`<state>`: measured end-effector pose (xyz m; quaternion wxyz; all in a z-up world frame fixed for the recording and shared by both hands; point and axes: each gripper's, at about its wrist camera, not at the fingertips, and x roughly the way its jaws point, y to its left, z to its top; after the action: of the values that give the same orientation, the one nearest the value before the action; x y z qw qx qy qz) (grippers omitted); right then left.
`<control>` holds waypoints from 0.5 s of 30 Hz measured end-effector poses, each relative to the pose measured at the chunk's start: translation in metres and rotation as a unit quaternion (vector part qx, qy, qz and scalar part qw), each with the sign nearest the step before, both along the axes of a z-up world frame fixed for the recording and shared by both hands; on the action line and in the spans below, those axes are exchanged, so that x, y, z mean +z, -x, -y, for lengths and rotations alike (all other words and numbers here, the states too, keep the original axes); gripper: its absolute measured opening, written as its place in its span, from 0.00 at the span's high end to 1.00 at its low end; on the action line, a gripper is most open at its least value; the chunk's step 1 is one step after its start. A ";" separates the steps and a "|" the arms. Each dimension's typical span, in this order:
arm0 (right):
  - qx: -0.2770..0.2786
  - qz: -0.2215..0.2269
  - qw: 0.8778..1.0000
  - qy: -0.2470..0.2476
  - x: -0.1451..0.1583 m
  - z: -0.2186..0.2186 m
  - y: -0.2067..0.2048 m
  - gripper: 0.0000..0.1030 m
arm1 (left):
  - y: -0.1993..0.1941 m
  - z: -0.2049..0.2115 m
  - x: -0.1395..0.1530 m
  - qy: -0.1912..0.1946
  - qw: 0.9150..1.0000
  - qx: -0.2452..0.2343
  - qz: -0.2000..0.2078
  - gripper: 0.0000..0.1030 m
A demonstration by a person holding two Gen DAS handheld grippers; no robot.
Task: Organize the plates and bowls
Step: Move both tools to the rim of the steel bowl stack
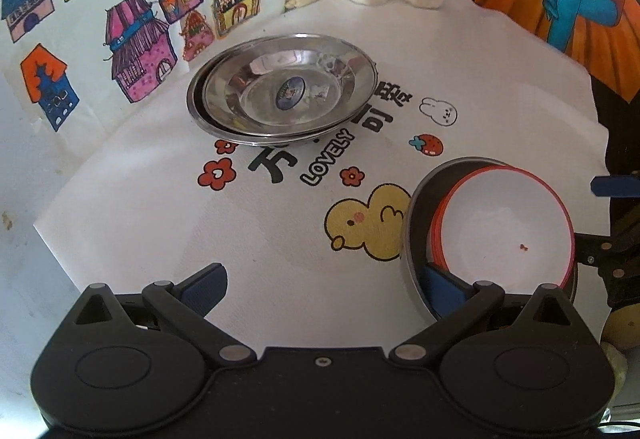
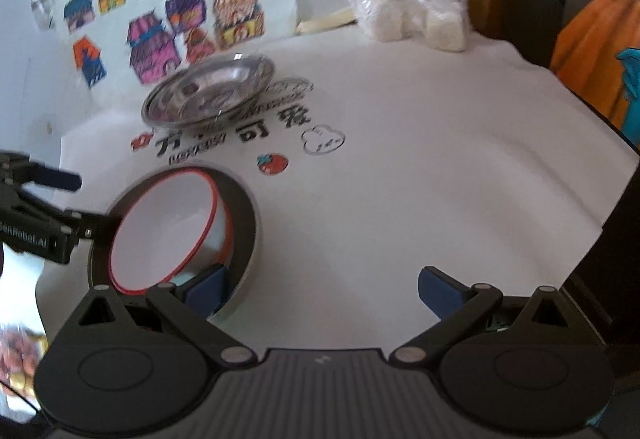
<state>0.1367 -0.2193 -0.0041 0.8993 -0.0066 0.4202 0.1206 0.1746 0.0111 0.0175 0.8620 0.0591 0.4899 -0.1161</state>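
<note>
Here, my left gripper (image 1: 324,287) and right gripper (image 2: 322,289) both hang with jaws apart, holding nothing. Between them, a red-rimmed bowl (image 2: 162,229) leans tilted inside a grey bowl (image 2: 244,215); nudging it could tip it. Steel plates (image 1: 282,89) sit stacked farther back on the bench (image 1: 280,239).

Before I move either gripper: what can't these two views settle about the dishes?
- Red-rimmed white bowls: how many are nested; rims overlap in both views.
- Grey bowl floor: covered by them, near wall behind the left gripper finger.
- Steel plates: count unclear; blurred in right wrist view.
- Right gripper: contact with the bowls unclear.
</note>
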 end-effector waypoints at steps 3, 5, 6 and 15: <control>0.007 0.000 1.000 0.016 0.002 -0.003 -0.002 0.00 | -0.002 0.003 -0.002 -0.009 1.000 -0.003 0.000 0.01; 0.006 0.001 1.000 0.023 0.001 -0.005 -0.004 0.00 | -0.004 0.002 -0.003 -0.005 1.000 0.000 -0.005 0.01; 0.006 0.003 1.000 0.025 0.000 -0.006 -0.004 0.00 | -0.005 0.002 -0.004 -0.003 1.000 0.001 -0.006 0.01; 0.011 -0.001 1.000 0.020 -0.002 -0.002 -0.009 0.03 | -0.006 0.000 -0.006 0.008 1.000 -0.002 -0.007 0.03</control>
<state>0.1457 -0.2174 -0.0057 0.8974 -0.0291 0.4230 0.1219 0.1807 0.0111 0.0114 0.8589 0.0523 0.4948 -0.1217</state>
